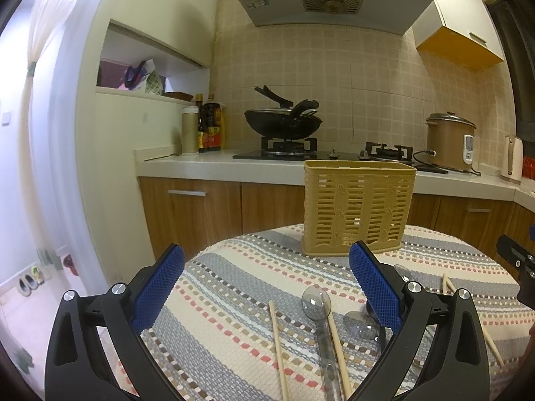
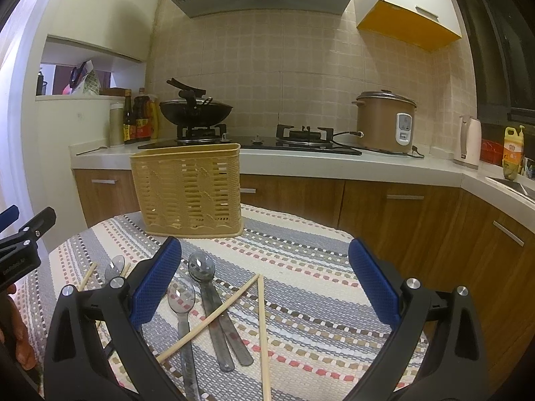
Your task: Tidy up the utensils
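Observation:
A yellow slotted utensil basket point(image 1: 357, 210) stands upright at the far side of a striped woven tablecloth point(image 1: 240, 287); it also shows in the right wrist view point(image 2: 189, 190). Clear grey plastic spoons point(image 1: 317, 304) point(image 2: 200, 270) and wooden chopsticks point(image 1: 277, 344) point(image 2: 214, 317) lie loose on the cloth in front of it. My left gripper point(image 1: 267, 257) is open and empty above the spoons and chopsticks. My right gripper point(image 2: 265, 250) is open and empty above the crossed chopsticks. The left gripper's side shows at the left edge of the right wrist view point(image 2: 23, 237).
Behind the table runs a kitchen counter point(image 2: 334, 163) with wooden cabinets, a wok on a gas stove point(image 2: 195, 110), a rice cooker point(image 2: 384, 120), sauce bottles point(image 2: 137, 117) and a kettle point(image 2: 468, 140). A sink point(image 2: 511, 183) lies at far right.

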A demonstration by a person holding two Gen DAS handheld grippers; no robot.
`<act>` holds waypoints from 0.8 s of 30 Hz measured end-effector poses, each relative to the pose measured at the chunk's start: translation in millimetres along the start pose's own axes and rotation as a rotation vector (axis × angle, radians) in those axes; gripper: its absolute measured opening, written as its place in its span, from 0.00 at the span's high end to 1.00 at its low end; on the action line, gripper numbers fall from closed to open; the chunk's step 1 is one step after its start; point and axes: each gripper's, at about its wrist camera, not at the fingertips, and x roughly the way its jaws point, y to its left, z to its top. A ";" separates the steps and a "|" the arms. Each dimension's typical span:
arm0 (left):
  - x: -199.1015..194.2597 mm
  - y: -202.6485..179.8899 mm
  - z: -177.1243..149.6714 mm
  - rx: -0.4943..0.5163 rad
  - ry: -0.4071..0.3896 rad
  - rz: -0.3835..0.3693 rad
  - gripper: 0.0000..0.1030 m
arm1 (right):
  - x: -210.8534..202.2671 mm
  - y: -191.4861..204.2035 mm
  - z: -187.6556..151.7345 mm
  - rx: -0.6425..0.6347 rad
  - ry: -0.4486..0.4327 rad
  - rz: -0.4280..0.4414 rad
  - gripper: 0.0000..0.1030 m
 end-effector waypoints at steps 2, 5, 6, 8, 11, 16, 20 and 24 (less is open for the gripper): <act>0.3 2.5 1.9 -0.010 0.003 0.001 0.07 | 2.3 -1.5 0.6 0.001 0.010 -0.023 0.07; 0.5 11.6 7.8 -0.030 0.014 -0.007 0.07 | 6.8 -3.7 4.1 -0.020 0.048 -0.062 0.07; 0.5 15.0 11.1 -0.029 0.019 -0.002 0.07 | 7.9 -5.3 5.8 -0.025 0.059 -0.077 0.08; 3.9 25.0 20.3 -0.031 0.057 -0.024 0.07 | 13.2 -14.6 13.4 -0.022 0.114 -0.078 0.09; 26.2 49.2 34.9 -0.062 0.220 -0.122 0.08 | 24.9 -31.3 24.2 0.008 0.208 -0.071 0.12; 67.4 80.9 37.9 -0.114 0.508 -0.288 0.19 | 54.3 -50.2 35.9 0.030 0.388 -0.001 0.35; 97.2 76.4 15.3 -0.169 0.725 -0.438 0.34 | 87.4 -66.2 33.0 0.096 0.589 0.119 0.48; 122.0 55.8 -14.4 -0.175 0.858 -0.449 0.51 | 112.9 -68.0 16.3 0.130 0.760 0.208 0.65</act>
